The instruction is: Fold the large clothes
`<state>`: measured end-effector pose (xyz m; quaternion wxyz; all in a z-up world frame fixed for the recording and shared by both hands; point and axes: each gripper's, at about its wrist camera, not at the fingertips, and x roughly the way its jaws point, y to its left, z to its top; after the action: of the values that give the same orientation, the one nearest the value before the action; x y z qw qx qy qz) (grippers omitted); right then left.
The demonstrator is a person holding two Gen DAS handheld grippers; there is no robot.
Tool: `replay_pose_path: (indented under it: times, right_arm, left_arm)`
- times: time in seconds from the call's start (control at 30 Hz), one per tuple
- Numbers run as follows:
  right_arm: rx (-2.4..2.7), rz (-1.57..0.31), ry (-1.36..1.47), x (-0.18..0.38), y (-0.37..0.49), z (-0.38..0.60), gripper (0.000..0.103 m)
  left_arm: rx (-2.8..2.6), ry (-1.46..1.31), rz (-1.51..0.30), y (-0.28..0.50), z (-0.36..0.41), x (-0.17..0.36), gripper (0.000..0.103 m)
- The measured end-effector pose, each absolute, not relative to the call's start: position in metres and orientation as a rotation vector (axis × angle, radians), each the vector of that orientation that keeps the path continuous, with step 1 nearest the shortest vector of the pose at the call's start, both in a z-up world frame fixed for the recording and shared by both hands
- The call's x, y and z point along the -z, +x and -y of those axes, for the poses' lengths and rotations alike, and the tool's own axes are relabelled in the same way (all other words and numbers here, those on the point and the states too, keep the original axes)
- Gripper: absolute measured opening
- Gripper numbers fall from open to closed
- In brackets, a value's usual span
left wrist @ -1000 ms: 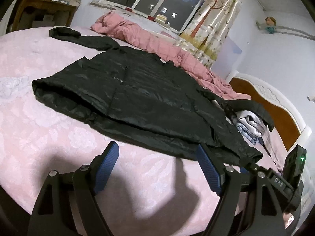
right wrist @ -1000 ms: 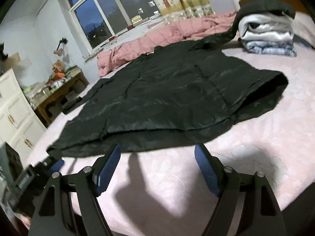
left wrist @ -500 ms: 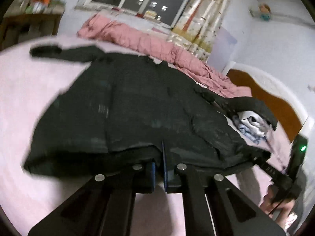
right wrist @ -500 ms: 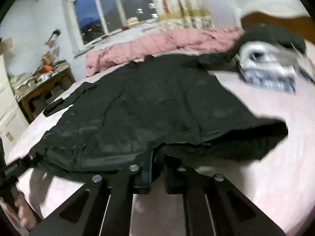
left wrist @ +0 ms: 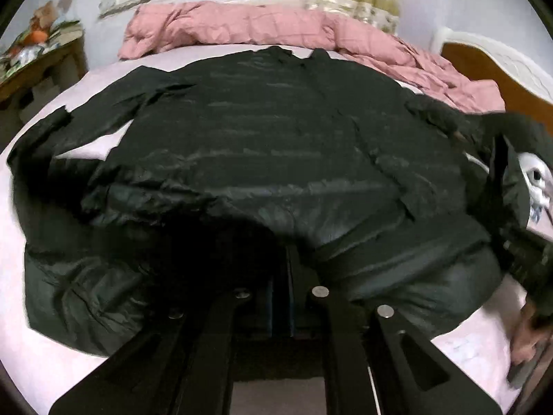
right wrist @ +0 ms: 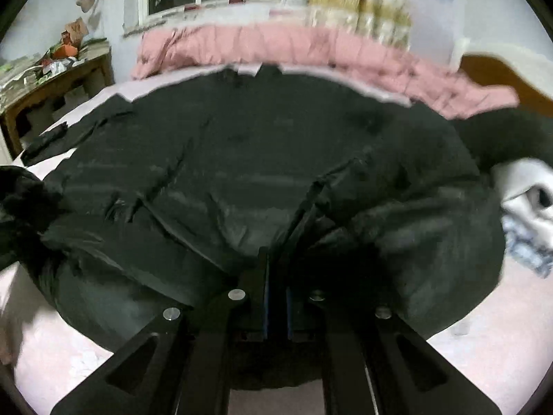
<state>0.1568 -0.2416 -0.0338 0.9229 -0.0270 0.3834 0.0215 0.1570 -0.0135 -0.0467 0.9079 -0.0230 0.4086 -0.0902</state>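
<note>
Black jacket point(left wrist: 276, 145) hem pinched in both jaws, body spread beyond on bed point(left wrist: 52, 363)

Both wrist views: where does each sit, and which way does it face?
Left wrist: on the left tool, angled down across the black padded jacket towards the window; closed fingers and a hand at right show.
Right wrist: on the right tool, same heading; closed fingers only.
Shared: jacket, rumpled pink quilt, folded clothes pile.

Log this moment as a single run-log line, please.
phase: first fold | left gripper: shut on black jacket hem | right gripper: shut on hem | hem lifted toward collar | bed: pink sheet
</note>
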Motion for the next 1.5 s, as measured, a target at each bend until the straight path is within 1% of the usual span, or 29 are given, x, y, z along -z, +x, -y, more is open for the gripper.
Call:
replay_pose_path:
  times: [0.07, 0.13, 0.17, 0.2, 0.23, 0.27, 0.3, 0.33, 0.37, 0.43, 0.5, 0.57, 0.67, 0.73, 0.8, 0.83, 0.97, 1.03, 1.13, 1.3, 1.4, 1.43, 1.5]
  right_arm:
    - [-0.066, -0.781, -0.009, 0.033, 0.158, 0.249, 0.008]
    - [-0.085, -0.772, 0.016, 0.033, 0.159, 0.253, 0.013]
    - [-0.098, -0.765, 0.032, 0.032, 0.159, 0.255, 0.021]
    - [-0.108, -0.751, 0.042, 0.03, 0.157, 0.257, 0.035]
    - [-0.116, -0.724, 0.051, 0.029, 0.154, 0.261, 0.045]
    - [-0.118, -0.686, 0.055, 0.024, 0.149, 0.263, 0.07]
    - [-0.121, -0.637, 0.052, 0.018, 0.14, 0.266, 0.085]
    - [-0.125, -0.585, 0.038, 0.01, 0.129, 0.267, 0.087]
    - [-0.127, -0.539, 0.014, 0.002, 0.123, 0.266, 0.087]
    - [-0.118, -0.478, -0.037, -0.009, 0.114, 0.265, 0.087]
    - [-0.11, -0.454, -0.057, -0.015, 0.106, 0.267, 0.087]
    - [-0.114, -0.47, -0.062, -0.017, 0.103, 0.273, 0.088]
    - [-0.174, -0.536, -0.075, -0.014, 0.102, 0.283, 0.088]
    - [-0.184, -0.593, -0.085, -0.008, 0.112, 0.292, 0.088]
    - [-0.14, -0.642, -0.128, 0.004, 0.124, 0.298, 0.088]
    - [-0.103, -0.671, -0.164, 0.012, 0.133, 0.298, 0.088]
    - [0.065, -0.775, -0.179, 0.034, 0.155, 0.311, 0.088]
    - [0.088, -0.74, -0.163, 0.029, 0.147, 0.317, 0.088]
    - [0.166, -0.641, -0.187, 0.015, 0.129, 0.322, 0.088]
    - [0.154, -0.593, -0.086, 0.002, 0.109, 0.333, 0.088]
    - [0.099, -0.604, -0.035, -0.001, 0.106, 0.338, 0.088]
    - [0.063, -0.625, -0.005, 0.0, 0.106, 0.341, 0.088]
    - [-0.108, -0.729, 0.061, 0.01, 0.115, 0.343, 0.088]
  left_arm:
    - [0.195, -0.076, -0.822, 0.154, 0.01, 0.044, 0.007]
    - [0.23, -0.118, -0.797, 0.15, 0.003, 0.043, 0.009]
    - [0.246, -0.129, -0.783, 0.148, 0.001, 0.041, 0.015]
    - [0.261, -0.129, -0.755, 0.144, 0.001, 0.035, 0.021]
    - [0.273, -0.116, -0.699, 0.135, 0.001, 0.025, 0.045]
    - [0.279, -0.09, -0.625, 0.122, 0.002, 0.015, 0.073]
    - [0.28, -0.061, -0.552, 0.107, 0.004, 0.005, 0.084]
    - [0.274, -0.021, -0.478, 0.093, 0.005, -0.004, 0.095]
    - [0.271, 0.021, -0.42, 0.08, 0.007, -0.012, 0.097]
    - [0.266, 0.092, -0.388, 0.067, 0.009, -0.021, 0.099]
    - [0.178, 0.162, -0.43, 0.069, 0.011, -0.022, 0.102]
    - [0.135, 0.217, -0.515, 0.081, 0.009, -0.013, 0.102]
    - [0.073, 0.225, -0.585, 0.104, -0.011, 0.006, 0.102]
    - [0.051, 0.156, -0.652, 0.128, -0.033, 0.018, 0.102]
    - [0.034, 0.057, -0.729, 0.151, -0.054, 0.026, 0.096]
    - [0.024, 0.007, -0.747, 0.157, -0.062, 0.031, 0.094]
    - [-0.123, -0.092, -0.758, 0.165, -0.101, 0.032, 0.093]
    - [-0.141, -0.139, -0.752, 0.164, -0.117, 0.03, 0.093]
    - [-0.113, -0.183, -0.758, 0.153, -0.134, 0.03, 0.093]
    - [0.076, -0.378, -0.793, 0.133, -0.142, 0.033, 0.093]
    - [0.077, -0.355, -0.808, 0.133, -0.133, 0.031, 0.093]
    - [0.052, -0.324, -0.818, 0.135, -0.127, 0.033, 0.093]
    - [0.029, -0.3, -0.846, 0.139, -0.123, 0.04, 0.08]
